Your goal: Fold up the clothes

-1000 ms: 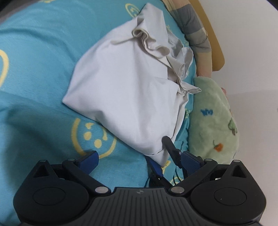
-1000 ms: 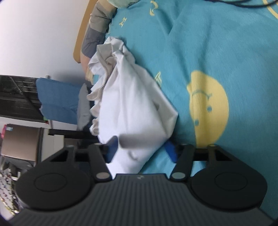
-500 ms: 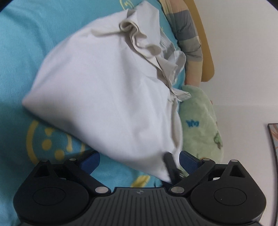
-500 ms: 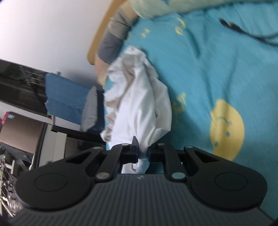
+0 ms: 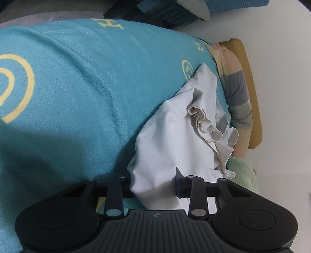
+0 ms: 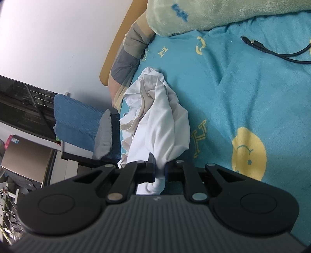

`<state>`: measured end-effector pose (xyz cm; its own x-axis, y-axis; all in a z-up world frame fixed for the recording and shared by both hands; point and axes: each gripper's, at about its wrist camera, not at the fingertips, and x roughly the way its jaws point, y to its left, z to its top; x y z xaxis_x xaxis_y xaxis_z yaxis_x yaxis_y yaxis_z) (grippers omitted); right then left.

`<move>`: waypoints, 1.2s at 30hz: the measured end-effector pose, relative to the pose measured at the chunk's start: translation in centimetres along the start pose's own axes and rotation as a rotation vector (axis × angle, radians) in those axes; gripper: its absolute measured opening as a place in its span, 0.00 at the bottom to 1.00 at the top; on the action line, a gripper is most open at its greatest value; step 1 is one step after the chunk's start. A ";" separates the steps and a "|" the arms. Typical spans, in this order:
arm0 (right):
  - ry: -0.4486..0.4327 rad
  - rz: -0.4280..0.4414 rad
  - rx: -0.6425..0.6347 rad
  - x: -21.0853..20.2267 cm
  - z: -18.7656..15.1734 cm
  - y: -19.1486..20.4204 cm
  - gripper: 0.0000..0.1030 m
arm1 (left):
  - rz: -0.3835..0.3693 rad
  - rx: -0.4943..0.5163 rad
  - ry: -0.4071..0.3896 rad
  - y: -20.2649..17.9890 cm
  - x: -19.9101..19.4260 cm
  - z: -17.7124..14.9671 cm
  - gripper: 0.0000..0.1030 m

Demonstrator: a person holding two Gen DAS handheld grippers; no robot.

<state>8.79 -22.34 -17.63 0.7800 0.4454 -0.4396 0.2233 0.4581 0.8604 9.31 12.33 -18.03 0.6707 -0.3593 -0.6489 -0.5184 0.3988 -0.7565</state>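
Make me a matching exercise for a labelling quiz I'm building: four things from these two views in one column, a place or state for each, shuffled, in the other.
1. white cotton garment
2. black USB cable
3. pale green fleece blanket
4. right gripper

a. lies loose on the turquoise smiley bedspread
b. shut on bunched cloth
c. plush, at the bed's head end
d. crumpled near the bed's edge

Pairs: 1-d, 2-a, 3-c, 4-b

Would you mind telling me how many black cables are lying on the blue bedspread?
1. The black cable lies on the blue bedspread at the right wrist view's upper right, below the green blanket; others may be hidden.
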 end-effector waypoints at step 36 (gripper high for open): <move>-0.055 0.011 -0.221 -20.4 -3.4 5.5 0.12 | -0.055 0.482 -0.012 -7.6 -20.0 -10.4 0.09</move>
<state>-7.87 -26.23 -4.78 0.8135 0.4121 -0.4105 0.0854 0.6135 0.7851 -5.70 7.69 -0.10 0.6979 -0.3818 -0.6059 -0.1793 0.7259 -0.6640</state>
